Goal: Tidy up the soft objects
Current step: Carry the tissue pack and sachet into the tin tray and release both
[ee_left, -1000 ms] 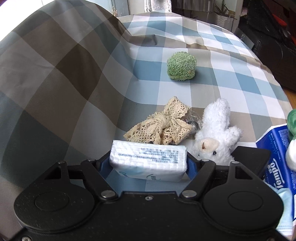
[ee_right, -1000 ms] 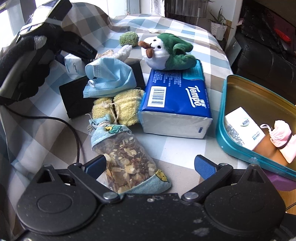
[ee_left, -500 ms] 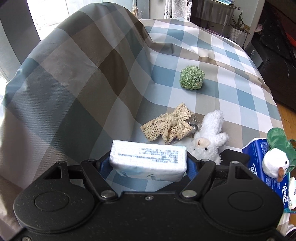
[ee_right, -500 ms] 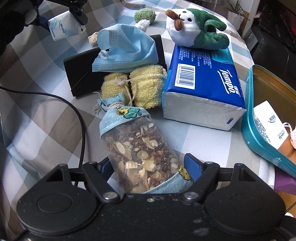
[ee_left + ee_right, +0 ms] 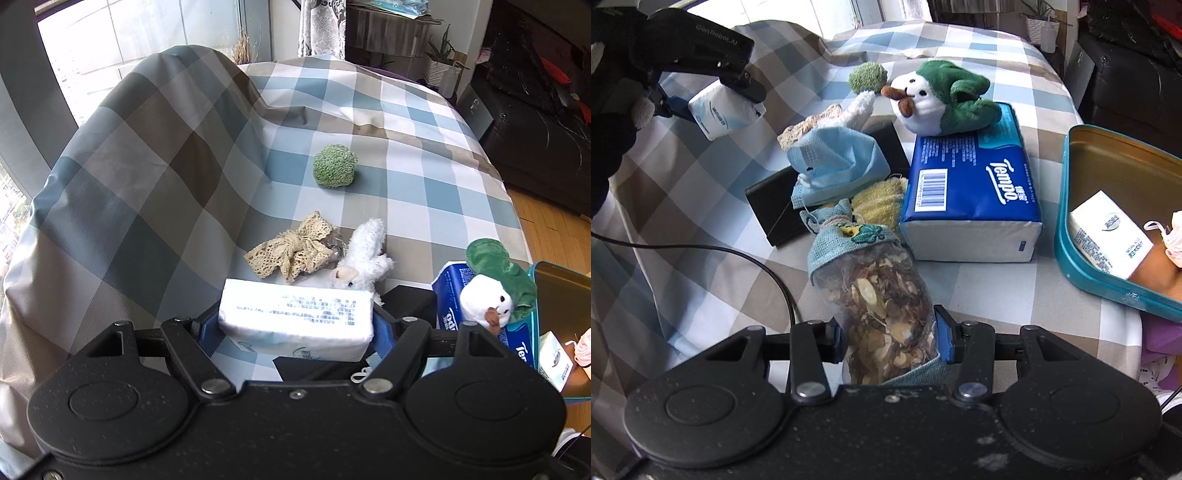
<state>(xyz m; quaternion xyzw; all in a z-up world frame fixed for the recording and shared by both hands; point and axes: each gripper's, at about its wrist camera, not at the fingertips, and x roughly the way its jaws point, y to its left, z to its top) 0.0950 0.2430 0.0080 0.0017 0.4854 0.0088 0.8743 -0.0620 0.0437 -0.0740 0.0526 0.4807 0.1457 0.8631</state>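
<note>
Right gripper (image 5: 888, 341) clamping herb sachet (image 5: 877, 295), blue pads pressing both its sides (jaws just been closing onto it); sachet lying on checked tablecloth (image 5: 701, 184), front of blue tissue pack (image 5: 971, 192).

Left gripper (image 5: 295, 325) gripping small white tissue packet (image 5: 295, 317) crosswise, holding it clear above cloth.

Green-and-white plush (image 5: 942, 98) sitting on blue pack. Face mask (image 5: 836, 162) resting on black box (image 5: 775, 206). Teal tin (image 5: 1108, 236) standing at right, holding another white packet (image 5: 1108, 236).

Right gripper (image 5: 890, 341) — matte black housing, silver screws, blue pads; left gripper (image 5: 295, 325) alike, black glove (image 5: 613, 122)
</note>
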